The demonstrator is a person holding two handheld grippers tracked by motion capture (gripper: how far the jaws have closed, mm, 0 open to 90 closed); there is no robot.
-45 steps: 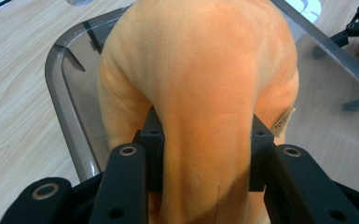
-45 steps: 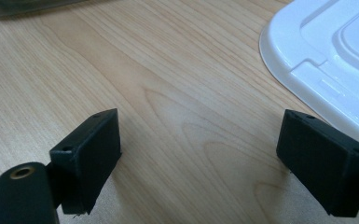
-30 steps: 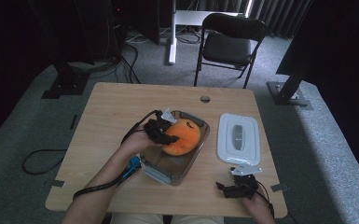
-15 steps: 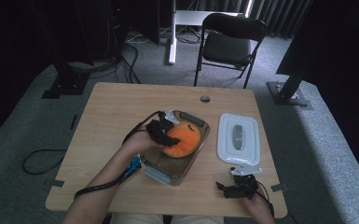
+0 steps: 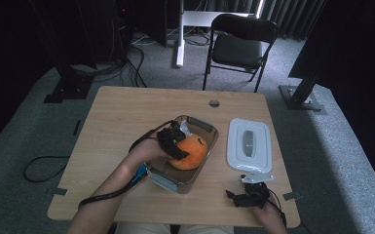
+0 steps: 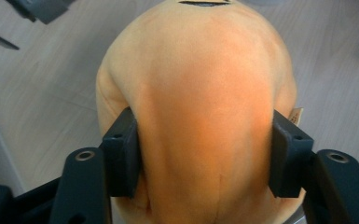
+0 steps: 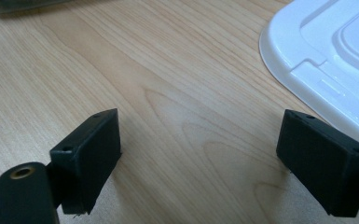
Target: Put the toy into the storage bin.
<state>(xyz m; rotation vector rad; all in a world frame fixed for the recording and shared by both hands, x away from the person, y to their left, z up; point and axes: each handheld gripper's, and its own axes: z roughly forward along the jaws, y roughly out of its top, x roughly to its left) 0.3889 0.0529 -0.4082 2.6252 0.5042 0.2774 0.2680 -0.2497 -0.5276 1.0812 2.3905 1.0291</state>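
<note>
A soft orange ball-like thing (image 5: 191, 153) lies in a clear rectangular container (image 5: 205, 126) at mid-table. My left gripper (image 5: 177, 141) reaches into the container from the left. Its jaws have just been opening, and the orange thing (image 6: 200, 84) still sits between them. Both pads (image 6: 121, 154) touch its sides, and it bulges wider beyond them. My right gripper (image 5: 238, 197) rests low at the table's near right edge, open, with bare wood between its jaws (image 7: 200, 158).
The container's white lid (image 5: 249, 144) lies flat on the table to the right of the container, its corner (image 7: 326, 60) just beyond my right gripper. A folding chair (image 5: 238, 46) stands behind the table. A cable hole (image 5: 214, 103) sits near the far edge.
The left gripper and the orange thing have shifted slightly lower in the container. The right gripper has not moved.
</note>
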